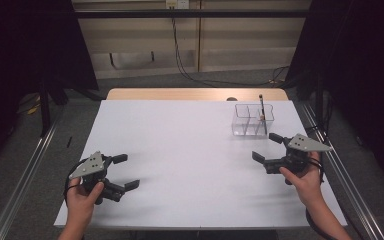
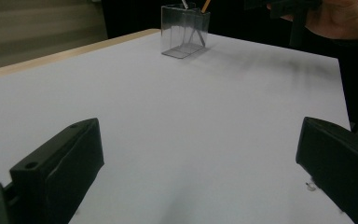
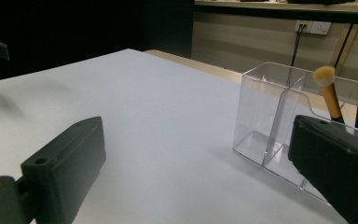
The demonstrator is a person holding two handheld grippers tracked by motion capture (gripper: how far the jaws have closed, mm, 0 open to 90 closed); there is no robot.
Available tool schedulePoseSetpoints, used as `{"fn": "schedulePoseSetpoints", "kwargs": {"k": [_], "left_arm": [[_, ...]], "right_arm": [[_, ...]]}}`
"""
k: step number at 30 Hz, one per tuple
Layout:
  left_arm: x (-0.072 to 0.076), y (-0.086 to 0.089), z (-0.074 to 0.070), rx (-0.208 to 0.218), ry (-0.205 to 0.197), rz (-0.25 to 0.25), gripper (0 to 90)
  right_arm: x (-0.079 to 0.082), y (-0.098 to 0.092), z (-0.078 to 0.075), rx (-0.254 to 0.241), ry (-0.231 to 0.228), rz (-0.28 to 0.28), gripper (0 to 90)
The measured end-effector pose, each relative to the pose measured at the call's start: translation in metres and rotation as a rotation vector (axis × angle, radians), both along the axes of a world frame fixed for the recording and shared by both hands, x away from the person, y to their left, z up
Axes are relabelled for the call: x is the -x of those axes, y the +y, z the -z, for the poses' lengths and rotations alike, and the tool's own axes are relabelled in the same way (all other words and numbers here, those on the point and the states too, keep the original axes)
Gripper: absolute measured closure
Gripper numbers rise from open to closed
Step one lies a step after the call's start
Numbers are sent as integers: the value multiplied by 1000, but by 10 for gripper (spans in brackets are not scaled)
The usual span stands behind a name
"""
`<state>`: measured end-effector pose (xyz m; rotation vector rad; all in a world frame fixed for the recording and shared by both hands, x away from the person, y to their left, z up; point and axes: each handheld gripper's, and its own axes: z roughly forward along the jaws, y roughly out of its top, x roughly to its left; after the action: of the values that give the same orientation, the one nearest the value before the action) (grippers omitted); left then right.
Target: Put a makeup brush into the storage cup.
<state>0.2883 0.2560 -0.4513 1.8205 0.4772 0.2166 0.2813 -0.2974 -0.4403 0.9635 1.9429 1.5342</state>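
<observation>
A: What is on the tabletop (image 1: 180,150)?

B: It is white and big. A clear box (image 1: 252,121) stands on it, far back on the right side. The box has see-through walls, and a wall inside cuts it into parts.

A: Is anything in the box?

B: Yes. Two brushes stand in it. One is a tall black brush (image 1: 261,111) that sticks up high and leans a little. The other is a short brush (image 3: 328,93) with an orange stick and a soft yellow tip. In the right gripper view they are both in the part of the box on the right side.

A: Where is the right gripper (image 1: 271,149)?

B: A hand holds it near the right edge of the tabletop. It is just beside the clear box, on the near side, and it does not touch the box. Its two black jaws are spread wide apart, and nothing is between them.

A: And the left gripper (image 1: 127,171)?

B: Another hand holds it near the front left corner of the tabletop. It is well apart from the box. Its jaws are spread wide too, and it holds nothing. In the left gripper view the box (image 2: 185,30) looks small and far away.

A: Do the grippers touch?

B: No. They are far apart, with bare white tabletop between them.
</observation>
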Motion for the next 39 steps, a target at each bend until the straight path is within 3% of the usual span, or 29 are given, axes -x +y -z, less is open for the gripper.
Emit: {"fn": "schedulePoseSetpoints", "kwargs": {"k": [39], "left_arm": [[0,0,0,-2,0,-1,6]], "right_arm": [[27,-20,12,13,31,10,36]]}}
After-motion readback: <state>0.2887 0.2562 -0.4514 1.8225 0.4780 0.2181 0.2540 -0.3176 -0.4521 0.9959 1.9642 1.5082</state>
